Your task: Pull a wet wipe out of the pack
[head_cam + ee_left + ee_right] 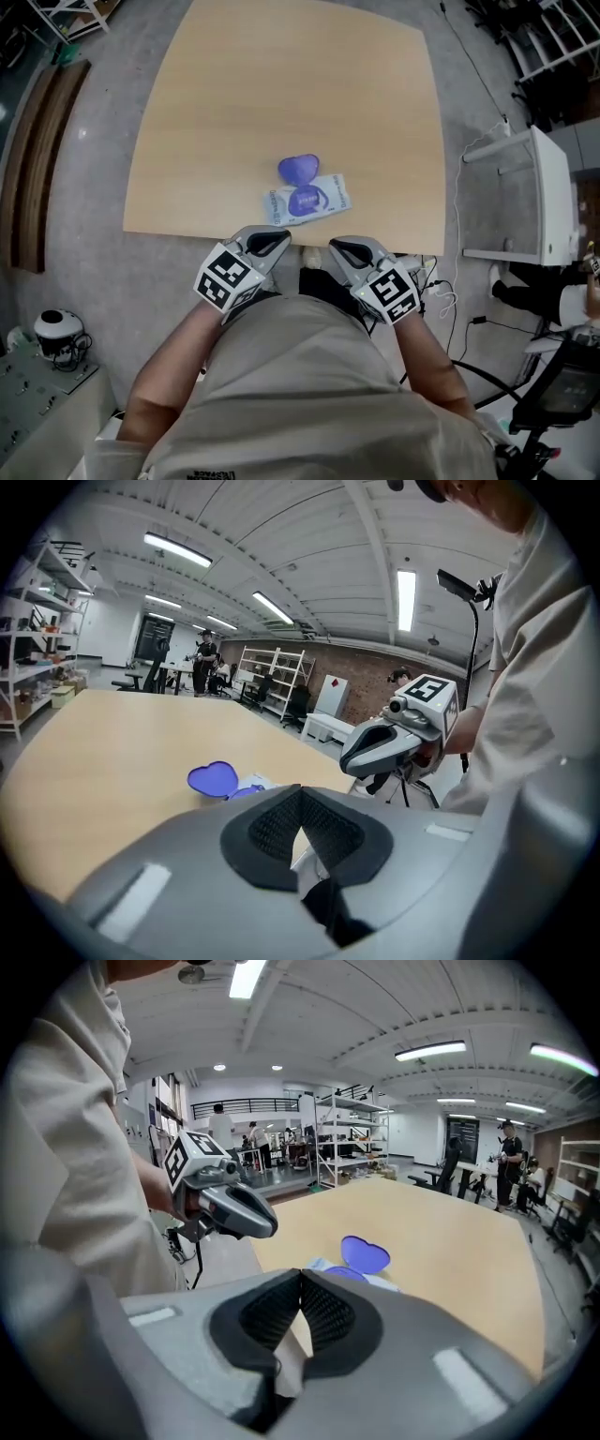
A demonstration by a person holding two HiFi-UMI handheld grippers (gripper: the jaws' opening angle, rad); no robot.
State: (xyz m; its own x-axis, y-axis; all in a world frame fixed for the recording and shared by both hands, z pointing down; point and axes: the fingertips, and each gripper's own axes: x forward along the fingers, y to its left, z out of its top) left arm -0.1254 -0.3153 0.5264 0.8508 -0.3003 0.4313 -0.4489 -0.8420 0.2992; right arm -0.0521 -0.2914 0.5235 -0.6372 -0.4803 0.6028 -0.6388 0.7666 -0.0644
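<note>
The wet wipe pack (305, 200) lies flat near the front edge of the wooden table (281, 94). Its purple heart-shaped lid (300, 169) stands flipped open toward the far side. No wipe shows sticking out. My left gripper (272, 242) and right gripper (345, 251) hover side by side just short of the table's front edge, apart from the pack. Both are shut with nothing between the pads. In the left gripper view the lid (212, 778) lies ahead beyond my shut left gripper (300, 794). In the right gripper view the lid (364, 1254) lies ahead of my shut right gripper (300, 1277).
A white shelf unit (539, 202) stands right of the table, with cables (450, 300) on the floor beside it. A wooden bench (37, 159) runs along the left. People and shelving stand far back in the hall.
</note>
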